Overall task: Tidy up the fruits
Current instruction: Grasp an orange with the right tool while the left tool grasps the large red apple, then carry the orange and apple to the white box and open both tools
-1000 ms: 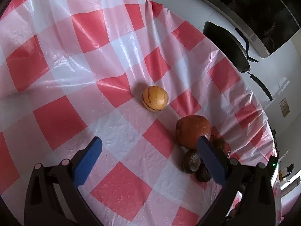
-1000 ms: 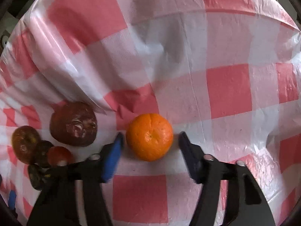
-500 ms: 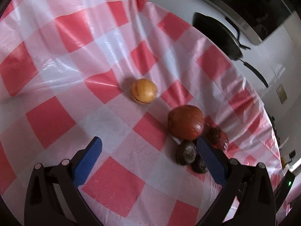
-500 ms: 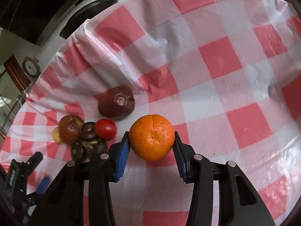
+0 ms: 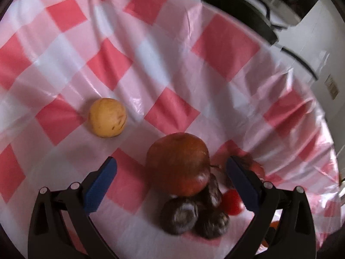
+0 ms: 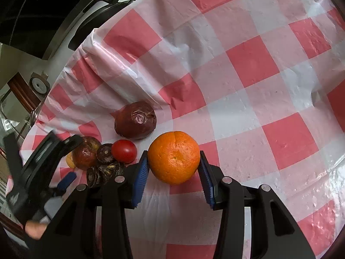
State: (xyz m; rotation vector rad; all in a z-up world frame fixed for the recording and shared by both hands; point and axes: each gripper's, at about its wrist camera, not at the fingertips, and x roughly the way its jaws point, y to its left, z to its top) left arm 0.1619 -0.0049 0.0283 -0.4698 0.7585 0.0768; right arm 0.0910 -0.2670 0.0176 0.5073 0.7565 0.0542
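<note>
My right gripper (image 6: 174, 168) is shut on an orange (image 6: 174, 157) and holds it above the checked cloth. To its left lies a cluster of fruit: a dark red wrinkled fruit (image 6: 135, 119), a red tomato (image 6: 124, 151), a brown apple (image 6: 86, 151) and several dark shrivelled fruits (image 6: 103, 170). My left gripper (image 5: 170, 172) is open over the brown apple (image 5: 179, 164), with the dark fruits (image 5: 180, 214) and the tomato (image 5: 231, 201) between its jaws. A yellow round fruit (image 5: 107, 117) lies alone to the left. My left gripper also shows in the right wrist view (image 6: 43, 172).
A red and white checked cloth (image 6: 248, 86) covers the table, creased near the fruit. A black pan (image 5: 237, 15) stands beyond the cloth's far edge, also seen in the right wrist view (image 6: 103, 10). The cloth's edge drops off at the right (image 5: 319, 151).
My right gripper closed on the orange and lifted it off the cloth. My left gripper moved right and forward, from near the yellow fruit to over the brown apple and the cluster.
</note>
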